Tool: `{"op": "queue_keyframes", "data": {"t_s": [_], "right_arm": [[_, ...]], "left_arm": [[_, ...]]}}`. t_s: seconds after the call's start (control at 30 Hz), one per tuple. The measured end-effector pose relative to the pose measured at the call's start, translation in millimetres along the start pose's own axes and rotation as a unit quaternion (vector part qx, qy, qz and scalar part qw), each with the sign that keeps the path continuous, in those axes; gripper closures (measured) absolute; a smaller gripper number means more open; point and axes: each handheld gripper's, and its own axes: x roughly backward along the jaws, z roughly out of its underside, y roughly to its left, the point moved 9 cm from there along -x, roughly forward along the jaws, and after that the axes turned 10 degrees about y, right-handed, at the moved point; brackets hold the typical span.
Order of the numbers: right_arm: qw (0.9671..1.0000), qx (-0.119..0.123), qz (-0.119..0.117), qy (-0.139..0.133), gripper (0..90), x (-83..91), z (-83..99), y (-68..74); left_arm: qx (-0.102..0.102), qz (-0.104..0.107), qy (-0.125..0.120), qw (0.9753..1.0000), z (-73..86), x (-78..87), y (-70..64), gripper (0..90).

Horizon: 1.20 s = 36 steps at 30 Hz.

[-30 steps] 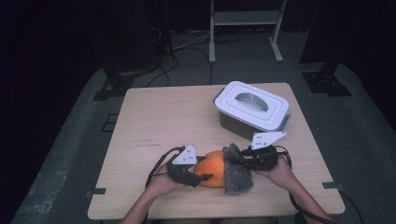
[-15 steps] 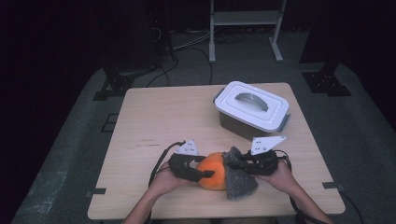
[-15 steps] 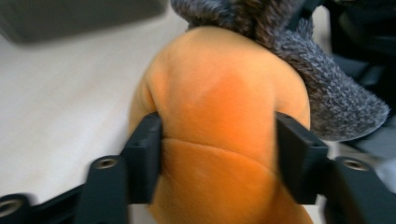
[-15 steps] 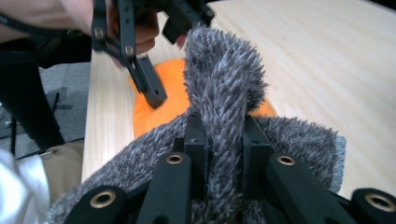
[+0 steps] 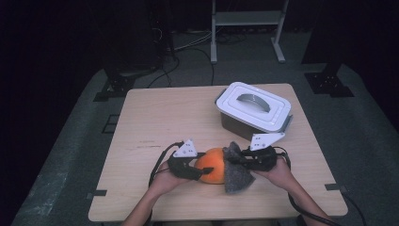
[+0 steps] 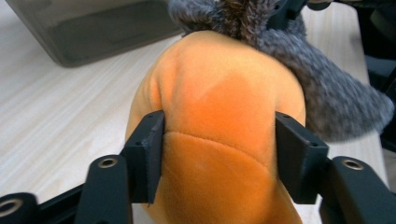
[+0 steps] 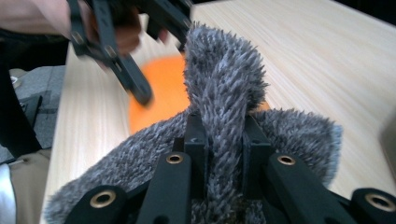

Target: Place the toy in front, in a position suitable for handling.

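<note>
Left gripper (image 6: 219, 154) fingers clamped on orange plush (image 6: 224, 121), right gripper (image 7: 223, 140) fingers pinching grey fuzzy cloth (image 7: 224, 93)

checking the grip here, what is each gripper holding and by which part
The left gripper clamps the orange plush toy across its rounded body; the right gripper pinches a fold of the grey fuzzy cloth.

Wooden table (image 5: 155, 113): lidded box (image 5: 254, 109), perhaps plush toy (image 5: 214, 165).

Both forearms reach in low over the table's near edge. The left gripper (image 5: 200, 170) clamps wide; the right gripper (image 5: 236, 159) pinches narrowly, facing it.
</note>
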Motion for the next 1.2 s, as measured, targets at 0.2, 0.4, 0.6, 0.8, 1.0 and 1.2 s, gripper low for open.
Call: {"op": "queue_keyframes", "data": {"t_s": [0.2,0.4,0.6,0.8,1.0,1.2], "right_arm": [[0.9988,-0.037,0.014,0.029,76.1,6.6,27.7,-14.1],[0.9993,-0.038,-0.004,-0.001,76.2,11.3,11.7,-8.9],[0.9998,-0.004,-0.018,-0.002,76.1,-3.4,-13.6,6.3],[0.999,0.014,-0.041,0.012,76.1,-7.9,-2.3,13.7],[0.9989,0.015,-0.043,0.011,76.1,-6.2,3.1,12.8],[0.9993,-0.019,-0.019,0.023,76.1,2.1,24.3,-2.6]], "left_arm": [[0.002,0.006,-0.009,0.9999,1.3,-0.8,1.9,36.1],[-0.013,0.009,-0.015,0.9998,3.7,-0.1,-1.4,35.5],[-0.029,0.006,-0.003,0.9996,5.0,1.2,-7.7,27.7],[0.01,0.033,-0.006,0.9994,0.8,9.4,-3.6,12.3],[0.039,0.067,0.023,0.9967,12.1,-7.7,-3.4,13.0],[0.039,0.048,0.018,0.9979,15.9,-9.5,-4.5,32.0]]}}
